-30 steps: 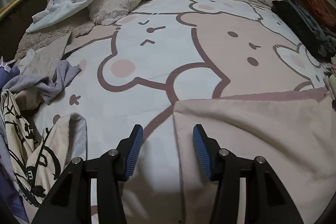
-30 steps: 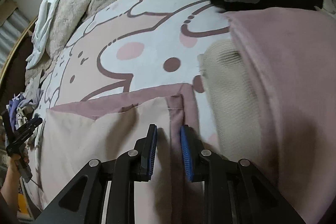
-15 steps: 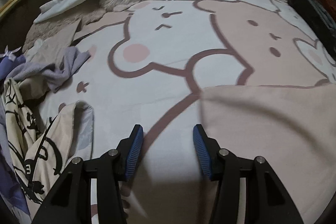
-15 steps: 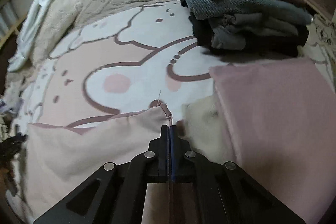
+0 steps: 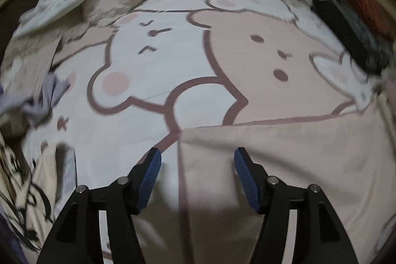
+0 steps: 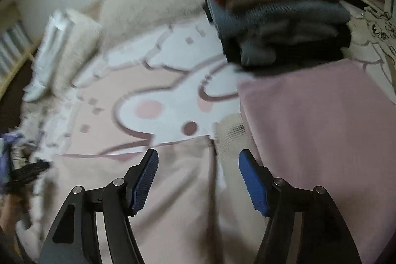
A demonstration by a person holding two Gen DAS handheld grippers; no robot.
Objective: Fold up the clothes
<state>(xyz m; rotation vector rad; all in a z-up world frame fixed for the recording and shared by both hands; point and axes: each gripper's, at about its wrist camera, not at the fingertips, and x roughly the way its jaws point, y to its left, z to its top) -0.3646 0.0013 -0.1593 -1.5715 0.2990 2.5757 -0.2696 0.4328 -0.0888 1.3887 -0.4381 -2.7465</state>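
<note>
Holds nothing in the left tool [image 5: 196, 165]: jaws apart, just been opening, straddling the left edge of the pink cloth [image 5: 284, 165] with no pad pressing on it. Holds nothing in the right tool [image 6: 198, 165] either: jaws wide, just been opening, poised over the cloth's right corner without pinching it. Lies flat across the near part of the bed [image 5: 173, 66], spread between the two tools.

Risks, as judged from here:
- Could pinch the bed sheet together with the cloth if closing too deep, dragging the sheet up on the lift.
- Could catch only the top layer, leaving the lower one behind and skewing the fold.
- Could snag the mesh piece [image 6: 232, 132] or the mauve cloth [image 6: 321, 128], both just beside the right corner, if closing slightly off to that side.
- Could knock the folded stack [image 6: 284, 24] beyond the mauve cloth when swinging the corner across.
- Could pull the fold crooked by lifting one side ahead of the other.
- Could sweep the loose heap [image 5: 37, 103] at the left into the cloth's path.

No brand, label or legible writing anywhere; only cartoon bears on the sheet and black line drawings on fabric at the edges, too blurred to read.
</note>
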